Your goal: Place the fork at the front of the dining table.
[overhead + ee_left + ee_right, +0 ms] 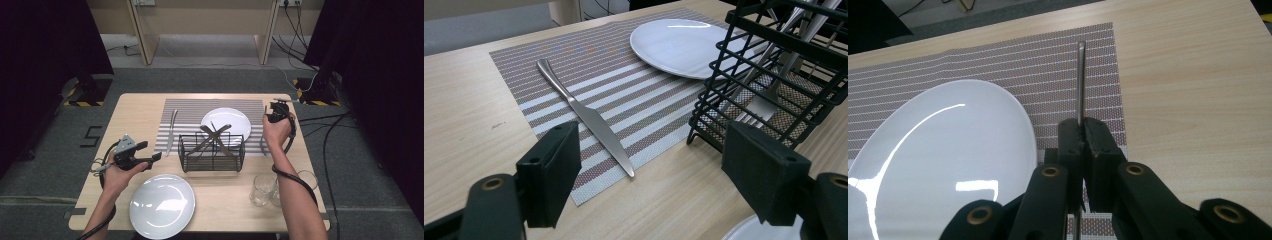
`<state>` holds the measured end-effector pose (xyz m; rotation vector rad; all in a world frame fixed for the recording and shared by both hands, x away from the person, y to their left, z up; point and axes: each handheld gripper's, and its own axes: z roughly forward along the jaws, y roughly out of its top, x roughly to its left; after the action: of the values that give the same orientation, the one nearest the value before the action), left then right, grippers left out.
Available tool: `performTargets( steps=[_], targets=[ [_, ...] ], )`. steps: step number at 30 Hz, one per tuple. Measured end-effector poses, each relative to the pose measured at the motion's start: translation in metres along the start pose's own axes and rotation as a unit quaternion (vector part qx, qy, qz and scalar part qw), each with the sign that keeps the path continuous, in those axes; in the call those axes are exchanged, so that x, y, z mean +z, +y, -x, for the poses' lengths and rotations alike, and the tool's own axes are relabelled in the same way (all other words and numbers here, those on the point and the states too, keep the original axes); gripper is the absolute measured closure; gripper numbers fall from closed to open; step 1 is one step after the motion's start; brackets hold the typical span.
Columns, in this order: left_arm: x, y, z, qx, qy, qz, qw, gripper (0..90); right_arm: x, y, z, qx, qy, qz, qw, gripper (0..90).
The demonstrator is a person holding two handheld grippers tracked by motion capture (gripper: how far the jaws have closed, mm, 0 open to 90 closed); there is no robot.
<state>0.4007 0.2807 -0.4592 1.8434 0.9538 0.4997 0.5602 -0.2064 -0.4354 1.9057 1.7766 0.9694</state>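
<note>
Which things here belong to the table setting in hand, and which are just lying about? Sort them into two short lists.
In the job:
- thin silver metal utensil, clamped in the right gripper
- striped woven placemat
- white round plate on the mat
- silver table knife
- black wire cutlery basket

Lying about:
- second white plate at the near edge
- two clear glasses

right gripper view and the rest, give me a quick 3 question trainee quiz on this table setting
1. True or false: the right claw is shut on a thin metal utensil.
2. Where does the knife lie? A) in the wire basket B) on the striped placemat C) on a plate
3. How many white plates are on the table?

Key: 1 true. 2 B. 3 two: far plate, near plate.
</note>
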Motion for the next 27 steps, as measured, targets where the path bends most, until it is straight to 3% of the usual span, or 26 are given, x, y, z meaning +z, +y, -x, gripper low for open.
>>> performTargets(
  steps=[27],
  targets=[
    [0.000,0.000,0.000,0.000,0.000,0.000,1.0000,23.4,0.014,0.003,0.005,0.016,-0.006,-0.018,0.9997,86.8]
  ],
)
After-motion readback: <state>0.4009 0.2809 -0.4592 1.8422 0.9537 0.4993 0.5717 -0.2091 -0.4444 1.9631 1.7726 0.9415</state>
